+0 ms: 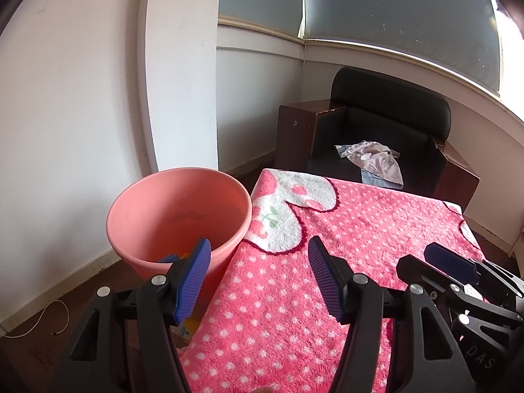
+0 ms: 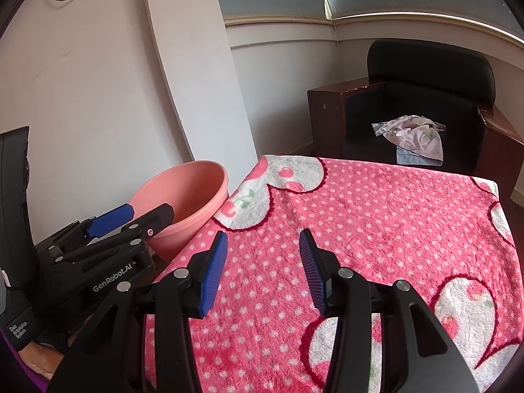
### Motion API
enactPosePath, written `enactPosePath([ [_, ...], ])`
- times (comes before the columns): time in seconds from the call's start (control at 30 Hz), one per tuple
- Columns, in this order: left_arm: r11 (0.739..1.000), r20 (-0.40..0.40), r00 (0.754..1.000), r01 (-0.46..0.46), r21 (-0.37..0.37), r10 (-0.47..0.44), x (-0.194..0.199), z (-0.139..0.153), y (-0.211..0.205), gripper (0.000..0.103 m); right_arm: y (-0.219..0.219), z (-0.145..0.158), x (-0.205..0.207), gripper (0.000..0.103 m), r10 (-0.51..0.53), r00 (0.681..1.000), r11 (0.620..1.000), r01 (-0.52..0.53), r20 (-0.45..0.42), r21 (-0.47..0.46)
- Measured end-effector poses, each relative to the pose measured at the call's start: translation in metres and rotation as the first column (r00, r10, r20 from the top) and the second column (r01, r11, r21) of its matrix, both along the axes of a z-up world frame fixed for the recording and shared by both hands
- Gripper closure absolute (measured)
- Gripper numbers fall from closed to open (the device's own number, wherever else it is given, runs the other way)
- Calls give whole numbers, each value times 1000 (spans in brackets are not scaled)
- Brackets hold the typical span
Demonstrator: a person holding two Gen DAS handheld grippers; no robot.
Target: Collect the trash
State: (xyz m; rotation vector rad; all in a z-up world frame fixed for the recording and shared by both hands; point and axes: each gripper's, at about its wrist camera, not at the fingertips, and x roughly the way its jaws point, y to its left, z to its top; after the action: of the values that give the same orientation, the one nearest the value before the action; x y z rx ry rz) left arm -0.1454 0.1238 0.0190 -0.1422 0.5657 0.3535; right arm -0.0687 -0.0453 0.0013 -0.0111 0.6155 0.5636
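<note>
A pink plastic bucket (image 1: 177, 216) stands on the floor against the table's left edge; bits of blue and yellow trash (image 1: 180, 257) show at its bottom. My left gripper (image 1: 258, 245) is open and empty, its left finger over the bucket's near rim and its right finger over the blanket. My right gripper (image 2: 262, 239) hovers open and empty above the pink blanket (image 2: 376, 216). Each gripper shows in the other's view: the right gripper (image 1: 414, 257) at the right, the left gripper (image 2: 147, 213) beside the bucket (image 2: 193, 190).
A pink polka-dot blanket (image 1: 360, 229) with white cherry patches covers the table. Behind it stands a black armchair (image 1: 389, 104) with crumpled cloth (image 1: 376, 159) on the seat. A yellow and blue item (image 1: 188, 326) lies low by the bucket's base. A white cable (image 1: 49, 321) lies on the floor.
</note>
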Motion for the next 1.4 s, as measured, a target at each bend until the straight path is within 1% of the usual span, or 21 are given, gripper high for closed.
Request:
enactPosePath([
  [1.4,1000,0,1000,11,3,-11,-1,2,-3,42,2,-4,1,56,4,1000,1000,-4,-9,-3],
])
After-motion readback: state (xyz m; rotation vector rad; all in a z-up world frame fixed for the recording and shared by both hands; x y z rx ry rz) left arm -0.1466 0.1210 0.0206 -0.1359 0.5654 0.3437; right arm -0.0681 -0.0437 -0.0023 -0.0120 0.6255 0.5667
